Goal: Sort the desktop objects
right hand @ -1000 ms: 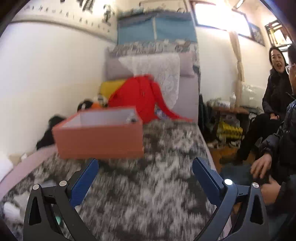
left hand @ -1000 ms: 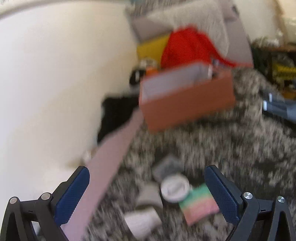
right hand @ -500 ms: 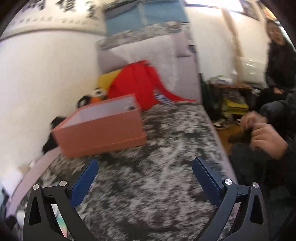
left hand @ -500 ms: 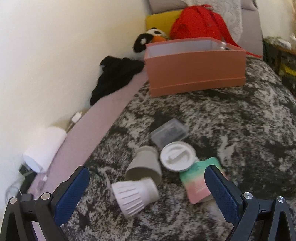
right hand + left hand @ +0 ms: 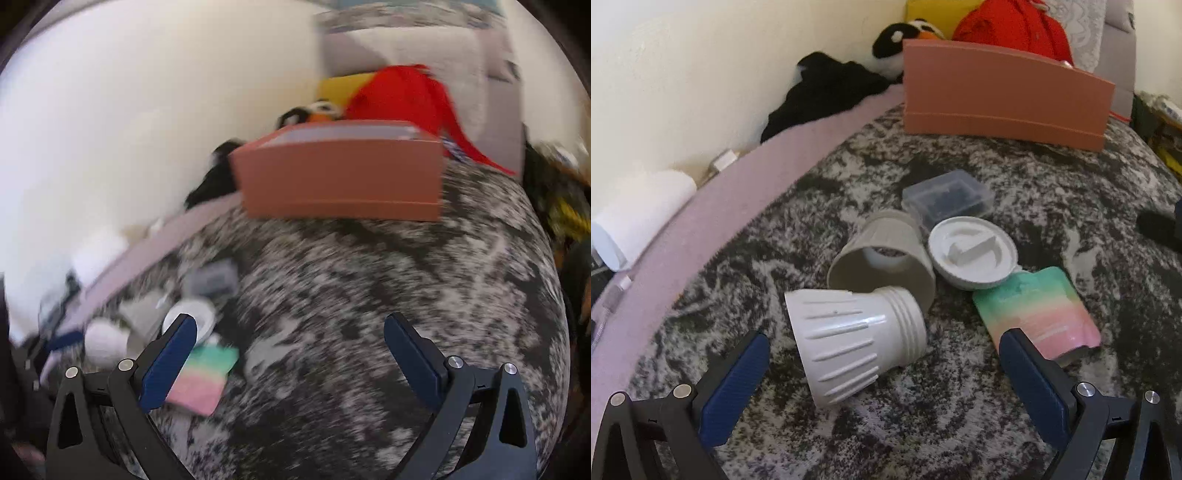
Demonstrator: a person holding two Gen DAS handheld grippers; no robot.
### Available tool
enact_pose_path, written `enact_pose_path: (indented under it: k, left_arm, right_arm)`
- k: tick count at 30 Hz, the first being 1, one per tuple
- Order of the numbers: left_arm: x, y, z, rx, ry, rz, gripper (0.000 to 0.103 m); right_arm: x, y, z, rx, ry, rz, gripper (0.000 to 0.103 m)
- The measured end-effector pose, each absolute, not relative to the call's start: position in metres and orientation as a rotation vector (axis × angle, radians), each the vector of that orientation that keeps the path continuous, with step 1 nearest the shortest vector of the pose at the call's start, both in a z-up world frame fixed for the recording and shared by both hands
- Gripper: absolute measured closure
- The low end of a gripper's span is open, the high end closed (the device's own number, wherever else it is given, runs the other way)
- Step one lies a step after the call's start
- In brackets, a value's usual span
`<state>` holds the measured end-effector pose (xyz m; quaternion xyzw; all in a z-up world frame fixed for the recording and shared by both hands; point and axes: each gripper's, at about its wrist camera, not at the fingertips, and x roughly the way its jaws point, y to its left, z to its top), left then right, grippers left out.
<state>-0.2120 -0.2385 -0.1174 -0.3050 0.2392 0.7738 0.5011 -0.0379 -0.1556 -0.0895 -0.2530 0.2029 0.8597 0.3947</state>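
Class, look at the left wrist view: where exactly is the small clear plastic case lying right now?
The clear plastic case lies on the mottled blanket near centre frame, just behind the round white lid and the grey cup, in front of the pink box.

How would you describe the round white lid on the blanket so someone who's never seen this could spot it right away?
Start at the big pink box at the far end of the grey mottled blanket, then come forward to the cluster of small items. The lid lies between the clear plastic case and the pastel striped pouch. It is the only flat white disc, with a raised bar across its middle.
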Motion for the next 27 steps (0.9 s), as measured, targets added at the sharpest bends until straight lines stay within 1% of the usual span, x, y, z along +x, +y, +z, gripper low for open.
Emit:
enact_pose_path:
  k: [3,6,8,9,11,13,16,20,25,27]
  left_arm:
    - [-0.221,-0.233,-0.124,-0.784,0.561,1.904,0.001]
    - [-0.227,-0.230,-0.120,-0.811,0.538,1.921,0.001]
    - [-0.228,-0.229,-0.110,-0.803,0.524,1.927,0.001]
    - [-0.226,-0.228,-0.104,-0.785,0.518,1.936,0.001]
    - [-0.222,-0.222,-0.091,-0.758,0.503,1.938,0.001]
    - [-0.217,-0.218,-0.082,-0.750,0.495,1.935,0.001]
    - [-0.206,-0.216,-0.071,-0.724,0.514,1.934,0.001]
    - [-0.195,-0.203,-0.061,-0.669,0.567,1.962,0.001]
    - [-0.185,-0.187,-0.043,-0.629,0.576,1.986,0.001]
    - [-0.179,-0.187,-0.037,-0.603,0.588,1.985,0.001]
  right_arm:
    - [-0.062,-0.167,-0.101,-0.759,0.427,2.208,0.000]
    - [-0.074,-0.176,-0.102,-0.818,0.263,2.155,0.000]
    - [-0.067,-0.183,-0.081,-0.724,0.152,2.118,0.000]
    - [-0.062,-0.185,-0.065,-0.611,0.091,2.103,0.000]
    - [-0.062,-0.176,-0.042,-0.488,0.024,2.054,0.000]
    - [-0.069,-0.157,-0.025,-0.518,-0.002,1.968,0.000]
    - [-0.058,-0.154,-0.011,-0.497,0.002,1.849,0.000]
    - [-0.026,-0.174,-0.030,-0.425,0.111,1.853,0.000]
    - [-0.022,-0.145,-0.036,-0.514,0.120,1.820,0.000]
    - [0.001,-0.150,-0.037,-0.460,0.204,1.794,0.000]
